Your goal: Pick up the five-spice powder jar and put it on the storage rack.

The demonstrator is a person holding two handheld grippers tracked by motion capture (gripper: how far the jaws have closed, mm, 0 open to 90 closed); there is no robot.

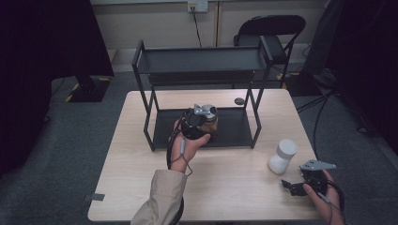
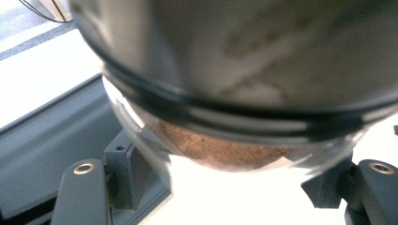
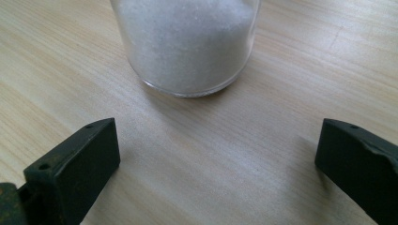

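A glass jar (image 1: pixel 212 123) of brown powder, with a dark lid, hangs just above the lower shelf (image 1: pixel 234 129) of a black rack. My left gripper (image 1: pixel 205 121) is shut on it. In the left gripper view the jar (image 2: pixel 220 150) sits close between the two jaws of the left gripper (image 2: pixel 227 183), lid toward the top. A second jar (image 1: pixel 283 156) of white powder with a white lid stands on the table at the right. My right gripper (image 1: pixel 293 186) rests open just in front of it. In the right gripper view the white jar (image 3: pixel 185 42) stands beyond the right gripper (image 3: pixel 220 150), apart from the jaws.
The two-tier black rack (image 1: pixel 202 61) stands at the back of the wooden table (image 1: pixel 141 187), its top shelf bare. A small dark round thing (image 1: pixel 239 101) lies on the table behind the rack. A folding chair (image 1: pixel 270 28) stands beyond the table.
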